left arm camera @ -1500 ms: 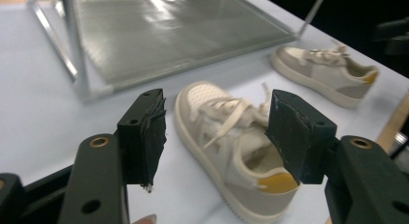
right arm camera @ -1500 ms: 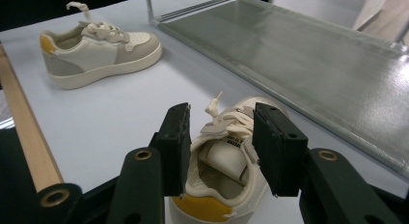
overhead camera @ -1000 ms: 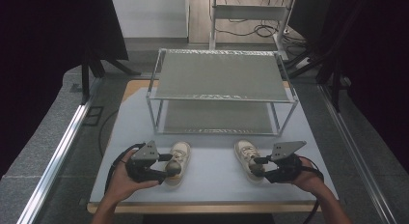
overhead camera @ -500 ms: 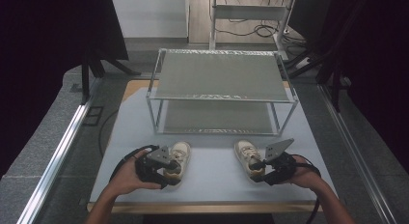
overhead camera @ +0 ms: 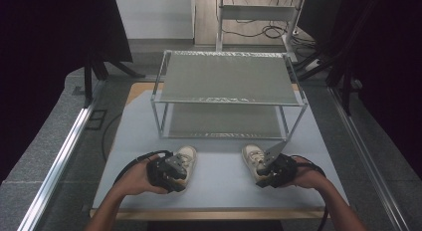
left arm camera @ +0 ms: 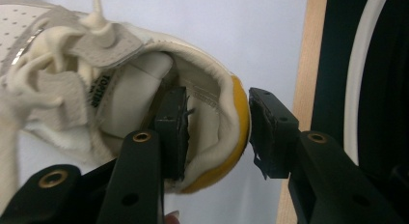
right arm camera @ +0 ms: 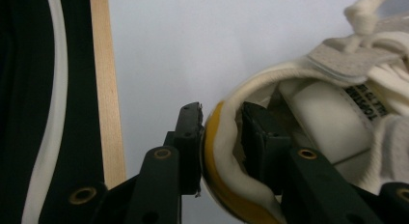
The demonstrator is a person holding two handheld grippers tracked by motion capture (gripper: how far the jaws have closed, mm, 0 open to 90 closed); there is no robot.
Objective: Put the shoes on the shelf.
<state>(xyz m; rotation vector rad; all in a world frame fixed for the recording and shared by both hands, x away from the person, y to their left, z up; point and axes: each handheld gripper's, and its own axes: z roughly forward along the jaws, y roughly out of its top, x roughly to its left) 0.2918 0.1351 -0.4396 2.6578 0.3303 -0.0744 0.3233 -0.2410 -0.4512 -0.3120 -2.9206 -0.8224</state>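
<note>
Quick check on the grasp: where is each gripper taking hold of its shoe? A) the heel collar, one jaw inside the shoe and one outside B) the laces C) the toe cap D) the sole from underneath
A: the left gripper straddles the left shoe at the yellow-tabbed heel, one jaw inside; the right gripper does likewise on the right shoe.

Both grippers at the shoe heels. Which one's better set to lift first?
Right, probably. The right gripper has its jaws closed on the heel of the right shoe, pads pressing it. The left gripper straddles the heel of the left shoe, but its outer pad stands just off it.
</note>
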